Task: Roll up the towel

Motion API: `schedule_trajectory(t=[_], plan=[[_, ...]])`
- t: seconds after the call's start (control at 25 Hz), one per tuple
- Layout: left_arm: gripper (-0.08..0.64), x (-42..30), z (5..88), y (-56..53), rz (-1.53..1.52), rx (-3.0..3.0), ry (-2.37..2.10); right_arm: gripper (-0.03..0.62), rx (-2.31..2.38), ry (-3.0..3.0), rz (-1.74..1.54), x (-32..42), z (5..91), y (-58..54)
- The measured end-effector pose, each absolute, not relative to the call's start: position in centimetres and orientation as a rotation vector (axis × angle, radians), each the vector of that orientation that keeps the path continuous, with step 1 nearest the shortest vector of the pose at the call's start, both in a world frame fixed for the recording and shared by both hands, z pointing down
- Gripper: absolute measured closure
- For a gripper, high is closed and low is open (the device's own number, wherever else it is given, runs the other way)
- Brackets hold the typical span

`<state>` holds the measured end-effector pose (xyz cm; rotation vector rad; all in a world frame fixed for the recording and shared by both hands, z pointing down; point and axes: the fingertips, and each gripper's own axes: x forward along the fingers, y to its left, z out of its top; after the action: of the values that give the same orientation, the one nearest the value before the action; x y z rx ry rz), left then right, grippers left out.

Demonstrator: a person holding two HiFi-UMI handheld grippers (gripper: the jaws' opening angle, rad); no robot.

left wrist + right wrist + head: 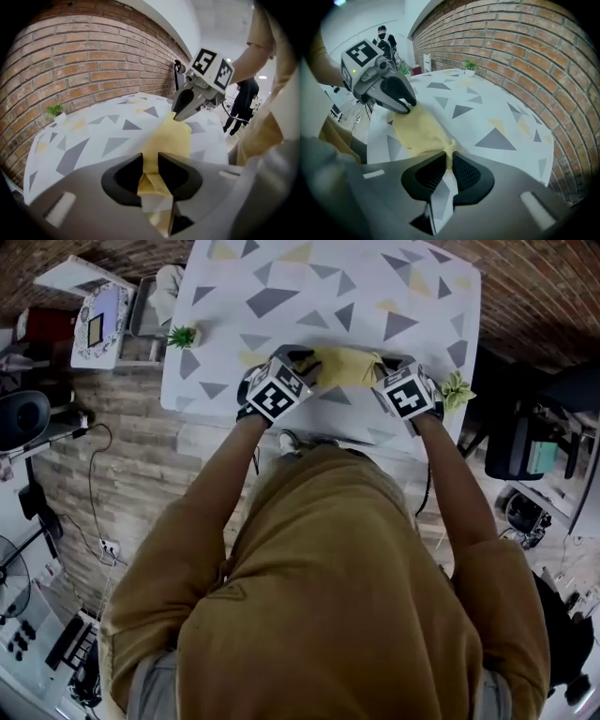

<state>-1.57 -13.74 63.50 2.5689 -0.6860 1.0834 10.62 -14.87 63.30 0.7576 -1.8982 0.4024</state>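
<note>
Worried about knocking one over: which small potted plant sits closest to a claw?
The pale-green potted plant beside the right claw; the darker green plant stands well clear.

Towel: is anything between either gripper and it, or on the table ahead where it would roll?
Nothing visible. The left gripper and right gripper are each shut on an end of the towel. The table beyond it is bare; the left-edge plant and right-edge plant sit out of the path.

No words, numbers or brand names can be read anywhere. The cubes on the left gripper (312,365) and right gripper (380,368) show only black-and-white square patterns.
</note>
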Motion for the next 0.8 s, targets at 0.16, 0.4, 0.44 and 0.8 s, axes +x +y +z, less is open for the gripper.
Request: schedule_trajectory(t=[0.16,0.4,0.44,0.8], plan=[[0.439,-1.7,64.4,-14.2,1.174,2.611,-0.719,0.545,0.831,-1.852,0.343,11.0,63.7,-15.5],[0.439,-2.0,65.1,-14.6,1.196,2.666,-0.752,0.546,0.973,-1.842,0.307,10.7,64.9,-14.8],[0.439,-1.9,65.2,-14.7,1.201,2.68,-0.751,0.546,0.991,-1.839,0.305,10.8,65.1,-14.8],[0.439,-1.7,65.5,-15.0,1.208,2.715,-0.725,0.546,1.068,-1.77,0.312,11.6,65.8,-14.6]])
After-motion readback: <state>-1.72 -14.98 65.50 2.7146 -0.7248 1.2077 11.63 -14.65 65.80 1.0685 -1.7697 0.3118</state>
